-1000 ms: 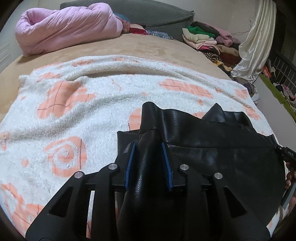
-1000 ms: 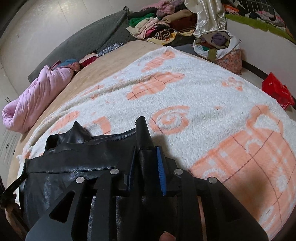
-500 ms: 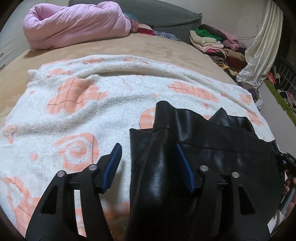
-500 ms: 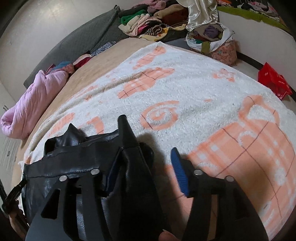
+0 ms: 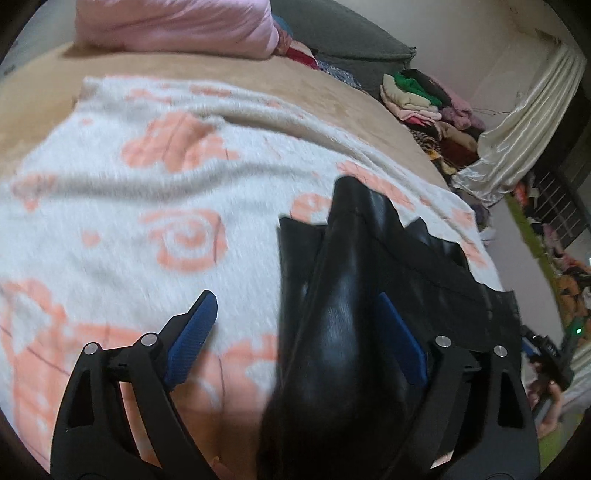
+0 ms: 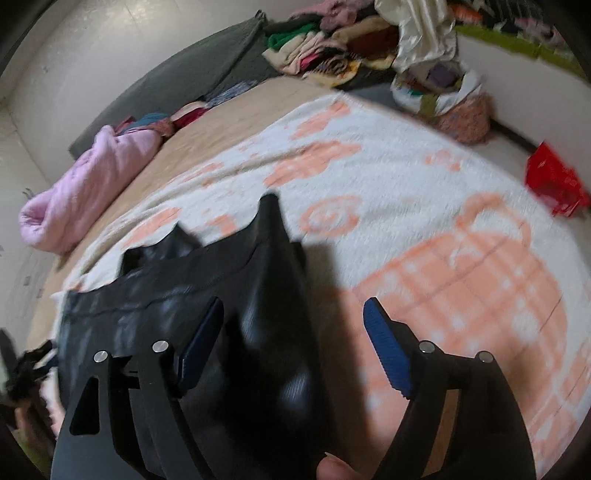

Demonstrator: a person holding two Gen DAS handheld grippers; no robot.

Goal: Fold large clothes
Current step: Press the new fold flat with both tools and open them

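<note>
A black leather garment [image 5: 388, 280] lies on a white blanket with orange patterns [image 5: 147, 192] near the bed's front edge. It also shows in the right wrist view [image 6: 207, 295]. My left gripper [image 5: 295, 306] is open; a raised fold of the garment stands between its blue pads, leaning against the right pad [image 5: 399, 336]. My right gripper [image 6: 291, 314] is open; a raised fold of the garment stands between its pads, close to the left pad [image 6: 201, 332]. Both views are blurred by motion.
A rolled pink quilt [image 5: 177, 26] and a grey pillow [image 5: 343, 37] lie at the bed's far end. A pile of clothes [image 5: 428, 107] and a cream curtain [image 5: 524, 122] stand beside the bed. A red bag [image 6: 554, 184] lies on the floor.
Both grippers opened and let go of the garment's folds. Both have since opened wider, and the views have shifted and blurred.
</note>
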